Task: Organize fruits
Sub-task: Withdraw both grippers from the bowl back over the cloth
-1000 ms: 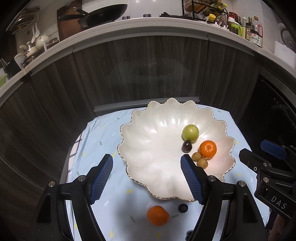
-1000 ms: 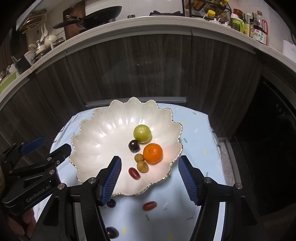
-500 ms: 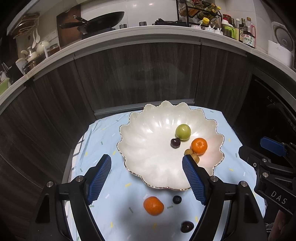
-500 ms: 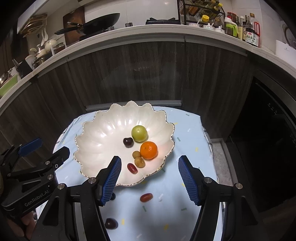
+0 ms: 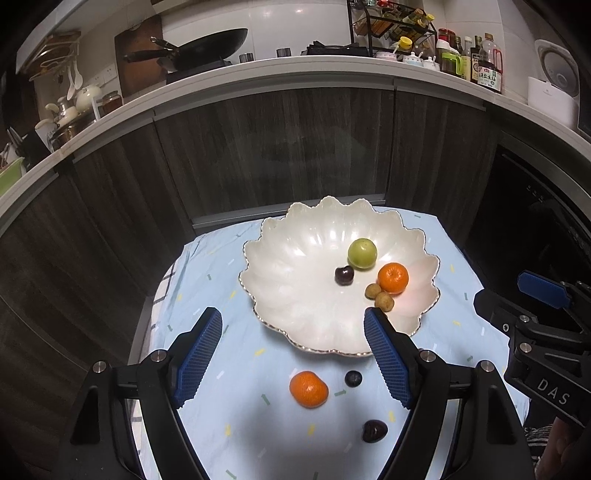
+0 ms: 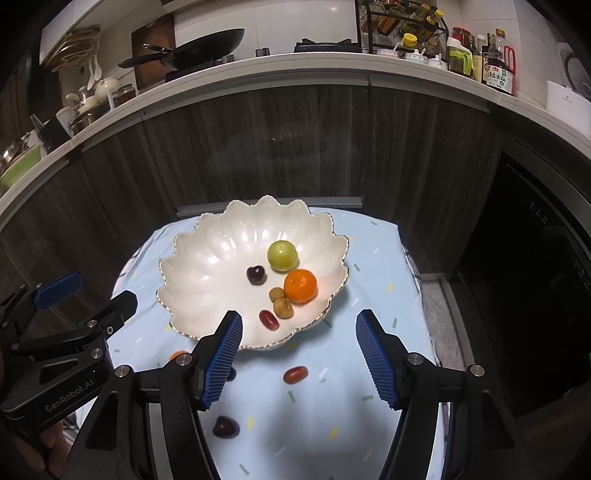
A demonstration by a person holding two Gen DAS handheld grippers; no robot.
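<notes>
Surface: small counter [image 5: 207, 280] under a pale blue cloth [image 6: 373, 266] with scattered coloured dashes, set against dark wood-grain cabinet fronts [image 5: 280, 147]. Above these runs a white kitchen worktop [image 5: 295, 70] carrying a black wok [image 5: 207, 44], a wire rack [image 5: 391, 22] of jars, sauce bottles [image 5: 487, 70] and a white rice cooker [image 5: 554, 85] at far right.

Dish: white scalloped bowl [image 5: 291, 291] with a gilt rim, standing on the far half of the cloth.

In the bowl, right of centre:
- green round fruit [image 5: 362, 253], farthest
- dark cherry [image 5: 344, 276], to its near left
- orange mandarin [image 5: 393, 277], stem dimple facing up
- two small tan fruits [image 5: 379, 296], touching each other, just near-left of the mandarin
- red oblong grape [image 6: 269, 319], nearest the near rim, long axis running far-left to near-right

On the cloth, near side of the bowl:
- second mandarin [image 5: 308, 389], apart from the rim
- small dark blue berry [image 5: 353, 379], just right of it
- dark cherry [image 5: 374, 431], nearer still
- red oblong grape [image 6: 295, 374], long axis roughly left to right, slightly tilted

Left tool [image 5: 291, 356]: blue pads set wide apart, nothing between them, hanging above the near cloth and aimed at the bowl.

Right tool [image 6: 299, 360]: pads parted about halfway, holding nothing; the loose grape lies on the cloth below the gap.
</notes>
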